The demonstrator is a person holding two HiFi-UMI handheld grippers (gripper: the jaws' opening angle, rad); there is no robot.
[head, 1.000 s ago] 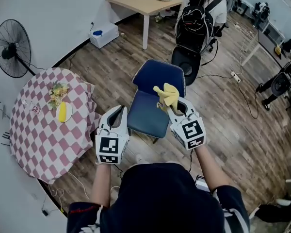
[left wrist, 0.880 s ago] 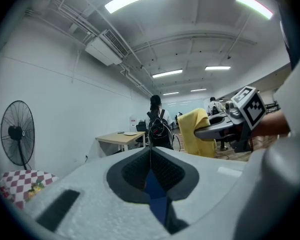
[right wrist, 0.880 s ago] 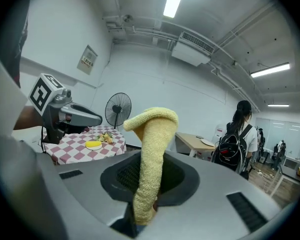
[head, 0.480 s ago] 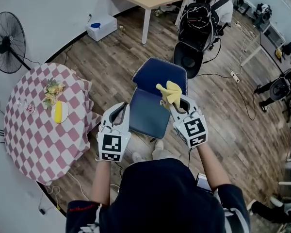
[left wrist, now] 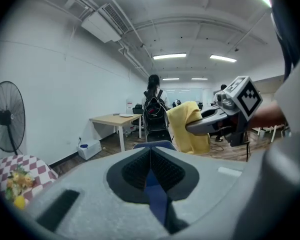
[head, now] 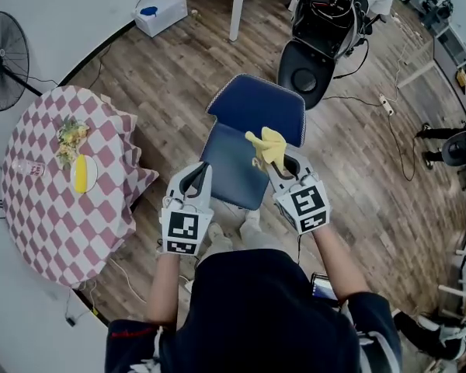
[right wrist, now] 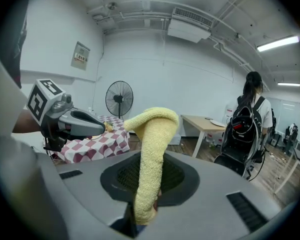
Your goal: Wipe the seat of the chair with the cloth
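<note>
Right gripper (head: 282, 166) pinching yellow cloth (head: 267, 146), cloth held in air over blue chair seat (head: 230, 163), apparently not touching. Left gripper (head: 196, 177) pressed together, empty. Since second ago, chair drawn closer beneath both grippers. Approach nearly done; wiping not begun.

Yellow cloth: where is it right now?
Head view, right of centre: the yellow terry cloth is clamped in the right gripper, held over the blue padded chair.
</note>
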